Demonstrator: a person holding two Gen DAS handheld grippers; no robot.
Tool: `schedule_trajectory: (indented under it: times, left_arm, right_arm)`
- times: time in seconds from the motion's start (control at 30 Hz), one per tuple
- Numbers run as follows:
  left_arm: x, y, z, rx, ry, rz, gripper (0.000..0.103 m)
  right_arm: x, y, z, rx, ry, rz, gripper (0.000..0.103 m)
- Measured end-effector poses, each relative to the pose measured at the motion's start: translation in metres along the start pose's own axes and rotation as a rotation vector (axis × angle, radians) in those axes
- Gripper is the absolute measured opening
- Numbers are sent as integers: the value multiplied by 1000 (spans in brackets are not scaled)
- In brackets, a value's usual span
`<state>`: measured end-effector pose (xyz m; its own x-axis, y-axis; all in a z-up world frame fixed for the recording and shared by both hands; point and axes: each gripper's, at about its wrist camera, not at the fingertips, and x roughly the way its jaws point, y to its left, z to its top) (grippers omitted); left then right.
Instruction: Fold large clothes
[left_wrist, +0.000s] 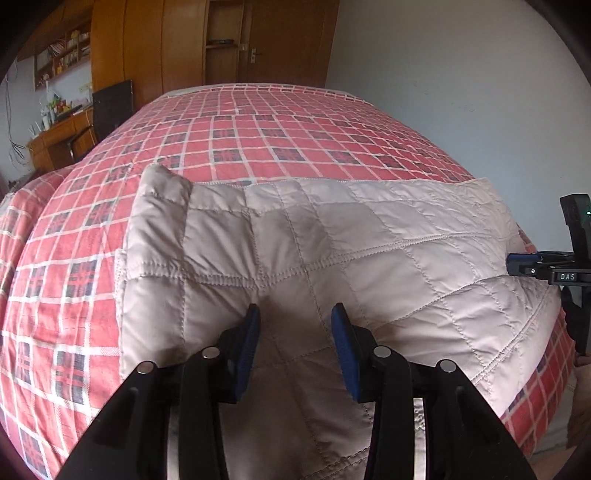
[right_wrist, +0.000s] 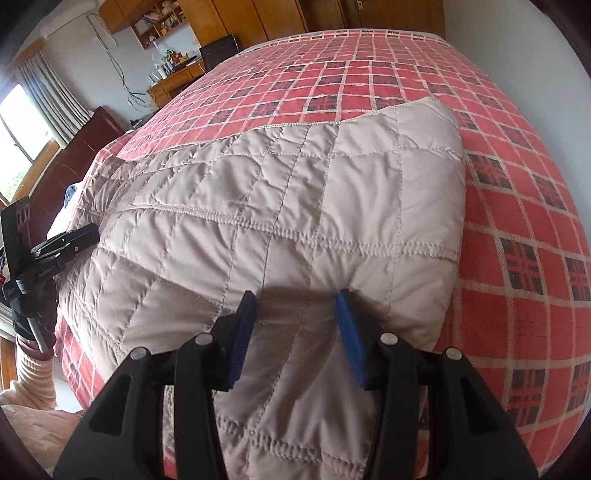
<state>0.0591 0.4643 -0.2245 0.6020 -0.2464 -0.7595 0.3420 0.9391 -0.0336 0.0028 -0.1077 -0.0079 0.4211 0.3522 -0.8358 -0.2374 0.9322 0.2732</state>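
Now both grippers, L (left_wrist: 295, 314) & R (right_wrist: 297, 301), gape over beige quilted garment (left_wrist: 332, 240) on plaid bed (left_wrist: 258, 129).

Bright daylight from the window (right_wrist: 22, 122), blown out. Soft shadows on the quilted garment (left_wrist: 332, 251). Heavy fisheye bending, dark corner vignette, slight softness toward edges.

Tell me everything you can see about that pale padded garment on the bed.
The beige quilted garment looks like thin, slightly shiny padded fabric stitched in squares, with heavier seams running across. It lies folded and fairly flat across the near edge of the red checked bedspread, hanging over it. The open left gripper and right gripper straddle its near edge.
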Motion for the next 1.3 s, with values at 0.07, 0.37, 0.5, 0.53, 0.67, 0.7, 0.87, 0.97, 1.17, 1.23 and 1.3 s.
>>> schedule_trajectory:
  times: [0.07, 0.37, 0.5, 0.53, 0.67, 0.7, 0.87, 0.97, 1.17, 1.23, 1.3]
  left_arm:
    - [-1, -4, 0, -5, -5, 28, 41]
    - [-20, -40, 4, 4, -27, 118, 59]
    - [-27, -49, 7, -9, -16, 99, 61]
    - [-27, -51, 8, -7, -16, 98, 63]
    - [-31, -59, 9, 2, -14, 96, 68]
    - [-31, -60, 10, 0, -12, 93, 69]
    - [-28, -61, 10, -16, -2, 106, 72]
    - [-22, -60, 11, -26, 11, 108, 72]
    - [-7, -48, 7, -70, 45, 110, 72]
    - [-6, -44, 6, -77, 43, 111, 72]
    - [-5, -42, 5, -80, 41, 110, 73]
  right_arm:
    - [-2, 1, 1, 5, 3, -2, 45]
    - [-55, -1, 4, 39, -73, -3, 61]
    - [-73, -18, 4, 81, -81, -5, 72]
    - [-75, -23, 3, 92, -75, -19, 73]
    - [-70, -40, 0, 126, -37, -37, 76]
    - [-68, -43, -2, 135, -24, -32, 76]
    - [-45, -55, -11, 178, 45, -11, 77]
    - [-36, -56, -13, 196, 54, 23, 77]
    - [-23, -53, -14, 197, 71, 66, 74]
    - [-21, -52, -14, 197, 76, 84, 72]
    - [-18, -52, -13, 199, 82, 105, 70]
